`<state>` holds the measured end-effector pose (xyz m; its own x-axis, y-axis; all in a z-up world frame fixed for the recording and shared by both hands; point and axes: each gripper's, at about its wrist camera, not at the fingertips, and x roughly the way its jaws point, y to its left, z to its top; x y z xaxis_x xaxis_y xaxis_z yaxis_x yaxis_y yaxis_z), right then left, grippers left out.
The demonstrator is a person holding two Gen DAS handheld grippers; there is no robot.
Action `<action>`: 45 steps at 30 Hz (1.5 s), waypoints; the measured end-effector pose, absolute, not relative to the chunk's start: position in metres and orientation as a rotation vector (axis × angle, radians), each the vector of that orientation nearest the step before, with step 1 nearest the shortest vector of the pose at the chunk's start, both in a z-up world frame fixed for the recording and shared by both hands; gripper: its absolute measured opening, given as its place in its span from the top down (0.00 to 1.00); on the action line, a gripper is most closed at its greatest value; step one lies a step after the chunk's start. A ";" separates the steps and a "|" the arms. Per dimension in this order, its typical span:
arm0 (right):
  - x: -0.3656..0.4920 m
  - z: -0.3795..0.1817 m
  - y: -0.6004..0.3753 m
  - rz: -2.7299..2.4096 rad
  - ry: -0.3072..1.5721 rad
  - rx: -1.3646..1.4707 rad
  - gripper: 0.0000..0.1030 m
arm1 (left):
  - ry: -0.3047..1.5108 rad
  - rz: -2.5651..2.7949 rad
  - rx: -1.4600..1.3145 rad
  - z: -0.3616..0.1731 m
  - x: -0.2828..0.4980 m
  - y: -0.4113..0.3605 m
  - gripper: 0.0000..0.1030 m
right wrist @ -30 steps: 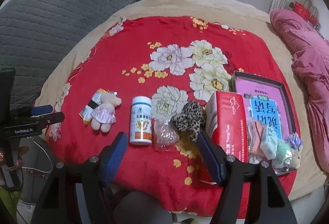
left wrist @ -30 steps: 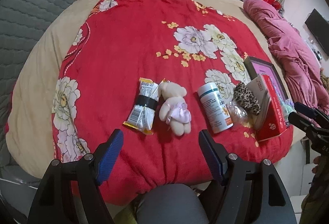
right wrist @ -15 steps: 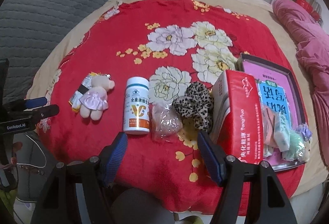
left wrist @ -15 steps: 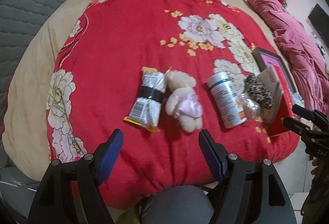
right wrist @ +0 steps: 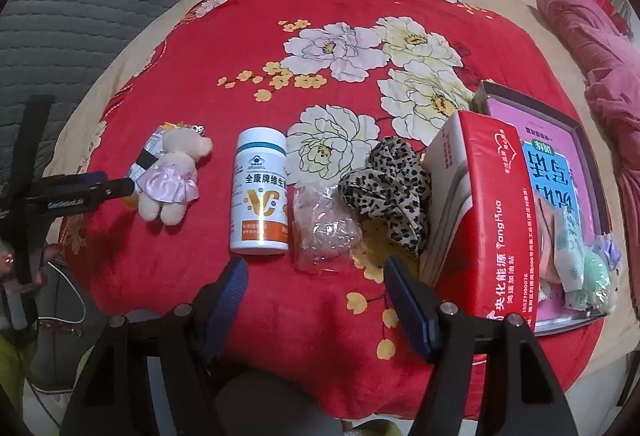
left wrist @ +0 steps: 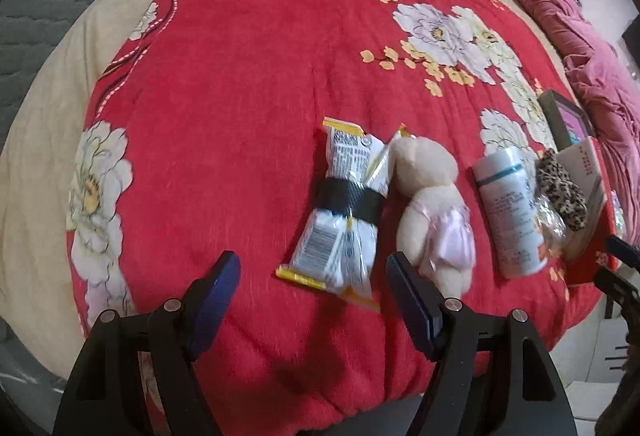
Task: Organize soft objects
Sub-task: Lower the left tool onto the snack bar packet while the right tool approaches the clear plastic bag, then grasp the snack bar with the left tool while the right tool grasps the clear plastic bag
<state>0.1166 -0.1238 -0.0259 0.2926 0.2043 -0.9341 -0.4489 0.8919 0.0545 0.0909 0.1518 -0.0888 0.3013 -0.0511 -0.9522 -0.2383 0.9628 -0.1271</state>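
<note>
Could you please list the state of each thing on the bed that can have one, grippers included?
Left gripper: open, empty.
Right gripper: open, empty.
Snack packets: lying flat, bundled with a black band.
Teddy bear: lying on its back, beside the packets.
Bottle: on its side, capped.
Scrunchie: bunched, against the red box.
Red box: flap open.
Tray: partly filled.

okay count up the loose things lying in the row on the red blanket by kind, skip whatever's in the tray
Snack packets: 1
Plush bears: 1
Pill bottles: 1
Clear plastic bags: 1
Leopard scrunchies: 1
Red boxes: 1
Total: 6
</note>
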 end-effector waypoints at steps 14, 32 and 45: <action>0.123 -0.043 -0.123 0.424 1.230 -0.242 0.32 | 1.331 0.110 -0.209 -0.121 0.134 0.143 0.26; 0.167 -0.103 -0.110 0.385 1.301 -0.177 0.43 | 1.347 0.142 -0.109 -0.122 0.151 0.120 0.56; 0.141 -0.054 -0.137 0.453 1.258 -0.069 0.44 | 1.265 0.085 -0.228 -0.099 0.138 0.132 0.58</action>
<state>0.1405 -0.1370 -0.0538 0.2317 0.2918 -0.9280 -0.3660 0.9100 0.1948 0.1377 0.1315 -0.0987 0.3012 -0.0622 -0.9515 -0.1888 0.9742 -0.1235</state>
